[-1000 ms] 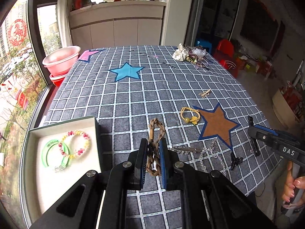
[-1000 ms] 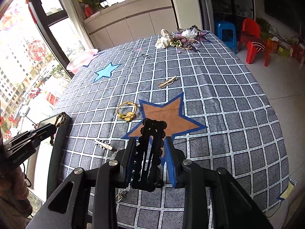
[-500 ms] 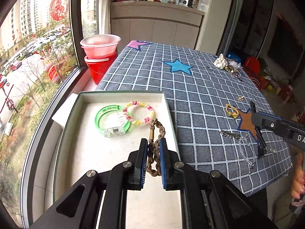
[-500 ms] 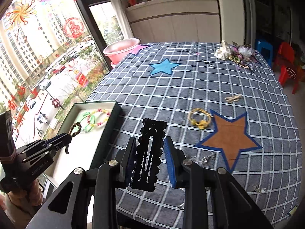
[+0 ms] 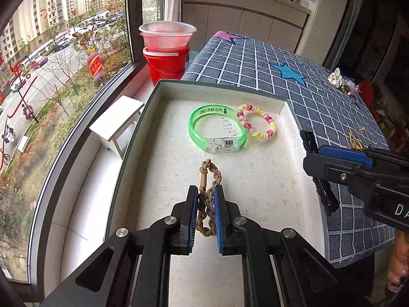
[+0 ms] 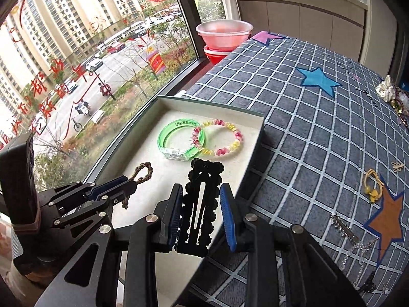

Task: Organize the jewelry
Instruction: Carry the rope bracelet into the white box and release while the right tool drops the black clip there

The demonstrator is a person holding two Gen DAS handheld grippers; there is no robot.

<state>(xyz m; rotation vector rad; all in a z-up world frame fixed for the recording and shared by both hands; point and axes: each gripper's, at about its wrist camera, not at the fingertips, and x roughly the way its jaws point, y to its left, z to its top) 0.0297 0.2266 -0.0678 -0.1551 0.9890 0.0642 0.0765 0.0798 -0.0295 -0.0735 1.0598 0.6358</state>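
Observation:
My left gripper (image 5: 206,197) is shut on a brown braided bracelet (image 5: 207,176) and holds it over the white box (image 5: 283,107). Inside the box lie a green bangle (image 5: 194,128) and a pink-and-yellow bead bracelet (image 5: 268,122). My right gripper (image 6: 202,199) is shut on a black hair clip (image 6: 202,204) above the box's right wall; it shows in the left wrist view (image 5: 310,148). The left gripper (image 6: 129,183) with the bracelet (image 6: 143,172) shows in the right wrist view, left of the clip. The bangle (image 6: 168,138) and bead bracelet (image 6: 230,143) lie ahead.
On the checked cloth (image 6: 306,133) lie a yellow hair tie (image 6: 372,183), a silver chain and clips (image 6: 358,245) and a heap of ornaments (image 6: 391,92) far right. Pink basins on a red bucket (image 5: 166,48) stand by the window. A white stool (image 5: 117,125) stands left of the box.
Both grippers have swung left from over the cloth to the white box. The left one is now further over its floor; the right one has come up to its right wall.

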